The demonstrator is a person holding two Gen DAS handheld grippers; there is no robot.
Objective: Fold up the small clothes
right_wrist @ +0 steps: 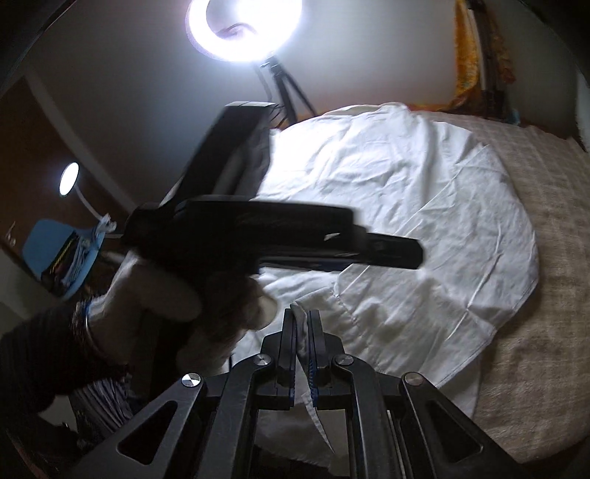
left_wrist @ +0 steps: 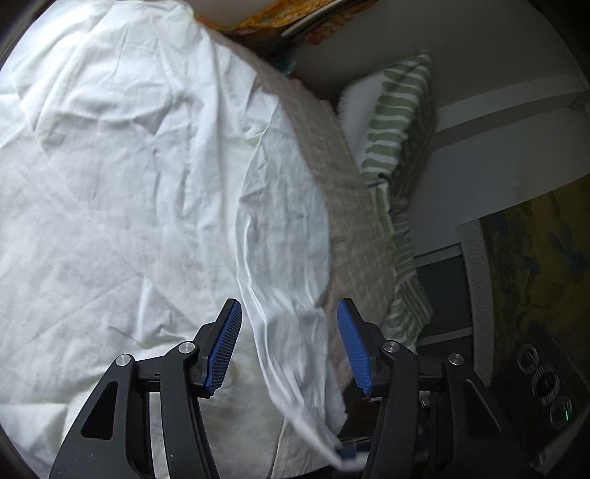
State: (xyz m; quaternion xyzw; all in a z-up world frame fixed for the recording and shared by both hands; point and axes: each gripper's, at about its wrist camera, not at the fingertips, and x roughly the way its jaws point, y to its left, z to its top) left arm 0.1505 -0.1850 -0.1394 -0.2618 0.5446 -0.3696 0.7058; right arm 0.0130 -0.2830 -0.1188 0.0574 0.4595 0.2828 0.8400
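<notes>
A white garment (left_wrist: 140,177) lies spread and wrinkled on a beige checked bed cover (left_wrist: 346,206). My left gripper (left_wrist: 289,317) is open; a fold of the white cloth (left_wrist: 295,331) hangs between its blue pads (left_wrist: 225,346) without being pinched. My right gripper (right_wrist: 303,320) is shut on an edge of the white garment (right_wrist: 387,221). In the right wrist view the left gripper body (right_wrist: 280,235) and the gloved hand (right_wrist: 173,294) holding it hover over the garment's left side.
A green striped pillow (left_wrist: 402,147) leans at the bed's far side. A ring light on a tripod (right_wrist: 243,25) stands behind the bed. A blue chair (right_wrist: 62,258) is at the left. The beige cover (right_wrist: 553,294) shows to the right.
</notes>
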